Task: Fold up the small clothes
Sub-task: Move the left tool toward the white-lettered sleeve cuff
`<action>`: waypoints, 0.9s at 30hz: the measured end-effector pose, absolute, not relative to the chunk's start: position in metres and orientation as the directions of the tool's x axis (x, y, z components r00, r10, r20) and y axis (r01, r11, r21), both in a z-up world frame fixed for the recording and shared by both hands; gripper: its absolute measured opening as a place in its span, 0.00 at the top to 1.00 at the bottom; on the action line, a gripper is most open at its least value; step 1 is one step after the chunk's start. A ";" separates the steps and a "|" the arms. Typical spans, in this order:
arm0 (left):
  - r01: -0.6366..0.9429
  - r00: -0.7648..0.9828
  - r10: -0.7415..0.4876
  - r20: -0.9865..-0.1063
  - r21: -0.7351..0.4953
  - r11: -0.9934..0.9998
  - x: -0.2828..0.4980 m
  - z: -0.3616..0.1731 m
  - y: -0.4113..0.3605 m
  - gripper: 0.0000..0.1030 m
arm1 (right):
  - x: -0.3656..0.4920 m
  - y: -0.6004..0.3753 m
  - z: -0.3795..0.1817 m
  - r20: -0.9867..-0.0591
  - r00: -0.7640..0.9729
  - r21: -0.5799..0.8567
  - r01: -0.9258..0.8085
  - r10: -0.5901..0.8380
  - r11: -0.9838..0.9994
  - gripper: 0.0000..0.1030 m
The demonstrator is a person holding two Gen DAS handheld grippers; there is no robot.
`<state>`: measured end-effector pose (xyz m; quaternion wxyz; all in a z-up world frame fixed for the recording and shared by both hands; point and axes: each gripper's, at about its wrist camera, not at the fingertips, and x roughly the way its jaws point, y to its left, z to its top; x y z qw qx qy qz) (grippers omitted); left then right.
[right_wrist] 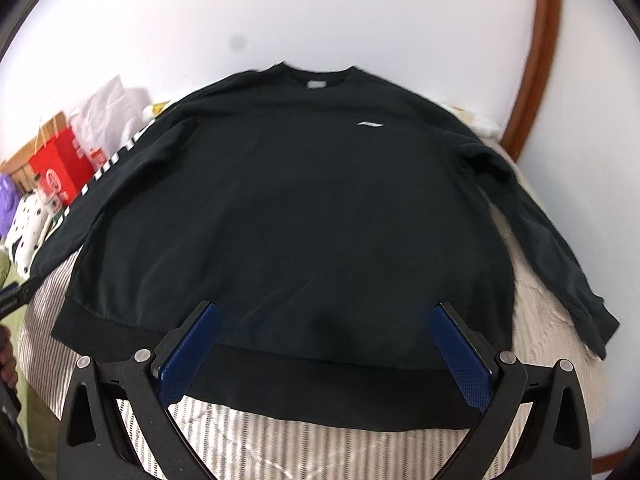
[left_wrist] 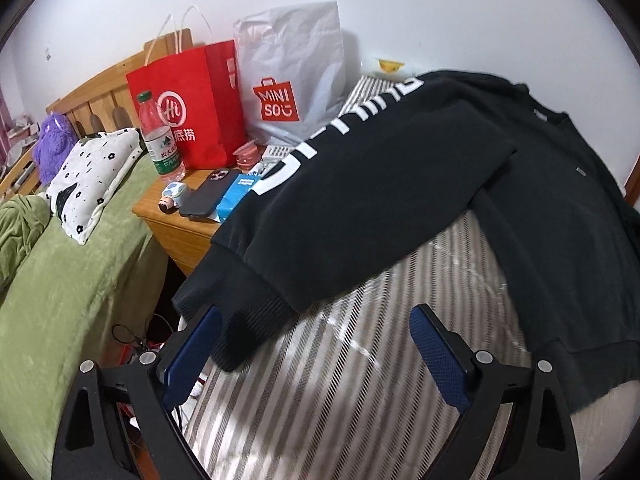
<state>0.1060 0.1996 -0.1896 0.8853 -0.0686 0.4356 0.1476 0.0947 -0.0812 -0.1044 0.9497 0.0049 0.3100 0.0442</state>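
A black sweatshirt (right_wrist: 288,200) lies spread flat, front up, on a striped round surface (right_wrist: 312,440), collar at the far side and both sleeves out. Its left sleeve (left_wrist: 320,208) carries white lettering and reaches toward the nightstand. My left gripper (left_wrist: 316,320) is open; the sleeve's ribbed cuff (left_wrist: 240,320) lies by its left blue pad (left_wrist: 192,352), not clamped. My right gripper (right_wrist: 324,316) is open over the hem (right_wrist: 320,384), with the hem between its blue pads (right_wrist: 460,356).
A wooden nightstand (left_wrist: 176,224) holds a water bottle (left_wrist: 158,136), a phone (left_wrist: 208,196), a red bag (left_wrist: 188,100) and a white Miniso bag (left_wrist: 292,72). A green bed (left_wrist: 72,280) with a spotted pillow (left_wrist: 92,176) lies left. A white wall stands behind.
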 end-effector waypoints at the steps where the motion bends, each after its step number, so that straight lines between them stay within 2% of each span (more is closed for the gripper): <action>1: -0.318 0.571 0.202 -0.796 0.012 0.948 0.109 -0.192 0.201 0.08 | 0.094 -0.078 -0.106 -0.590 0.802 0.036 -0.088 0.092 0.995 0.00; 16: -0.324 0.575 0.229 -0.785 0.038 0.945 0.143 -0.207 0.206 0.17 | 0.113 -0.064 -0.117 -0.628 0.771 0.017 -0.122 0.106 0.992 0.00; 21: -0.366 0.563 0.267 -0.782 0.054 0.929 0.148 -0.205 0.208 0.33 | 0.117 -0.070 -0.119 -0.631 0.769 0.018 -0.115 0.100 0.993 0.00; 24: -0.392 0.549 0.290 -0.784 0.065 0.918 0.149 -0.203 0.211 0.47 | 0.117 -0.074 -0.119 -0.628 0.771 0.021 -0.112 0.101 0.993 0.00; 26: -0.414 0.539 0.305 -0.785 0.068 0.908 0.148 -0.200 0.214 0.63 | 0.117 -0.077 -0.118 -0.626 0.773 0.018 -0.116 0.101 0.993 0.00; 27: -0.423 0.535 0.303 -0.789 0.061 0.904 0.148 -0.199 0.217 0.65 | 0.117 -0.078 -0.118 -0.625 0.774 0.016 -0.118 0.102 0.993 0.00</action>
